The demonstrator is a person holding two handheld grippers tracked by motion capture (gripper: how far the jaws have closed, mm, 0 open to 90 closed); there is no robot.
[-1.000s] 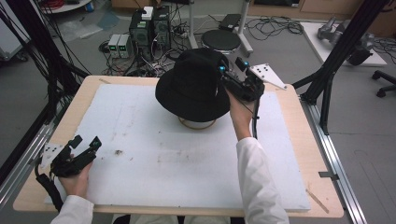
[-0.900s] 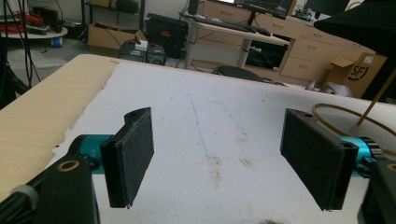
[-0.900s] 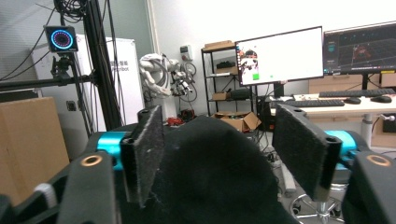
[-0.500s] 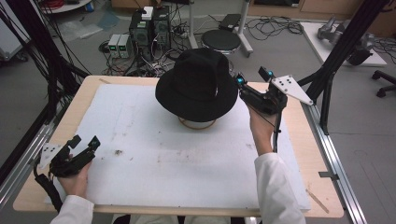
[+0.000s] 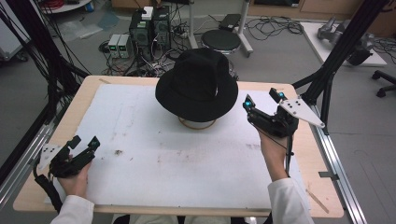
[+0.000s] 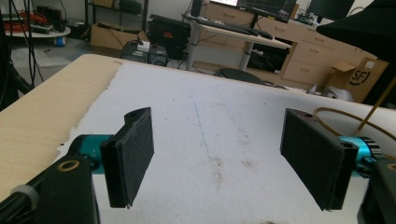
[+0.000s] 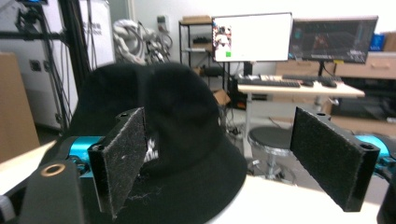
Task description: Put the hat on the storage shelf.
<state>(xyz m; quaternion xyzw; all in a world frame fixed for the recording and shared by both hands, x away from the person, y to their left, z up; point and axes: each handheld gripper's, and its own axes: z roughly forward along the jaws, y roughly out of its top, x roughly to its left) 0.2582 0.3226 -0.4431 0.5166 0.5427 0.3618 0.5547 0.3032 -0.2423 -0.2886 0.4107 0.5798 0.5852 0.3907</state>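
- High view shows the black hat (image 5: 197, 84) sitting on a stand (image 5: 196, 123) near the far middle of the worktop (image 5: 140, 154), its brim overhanging the stand's ring base.
- Right gripper (image 5: 262, 102) hovers just to the right of the brim, jaws released and apart from the fabric; the right gripper view has the hat (image 7: 163, 135) straight ahead between the spread jaws.
- Left gripper (image 5: 85, 143) rests at the near left corner, well apart from the hat, jaws released with nothing between them.
- Judged step: the hat looks placed on its stand, with the right gripper clear of it.
- Any next grasp would call for closing on the soft brim without tipping the light stand.
- No container holds anything here; the hat's crown covers the stand's top.
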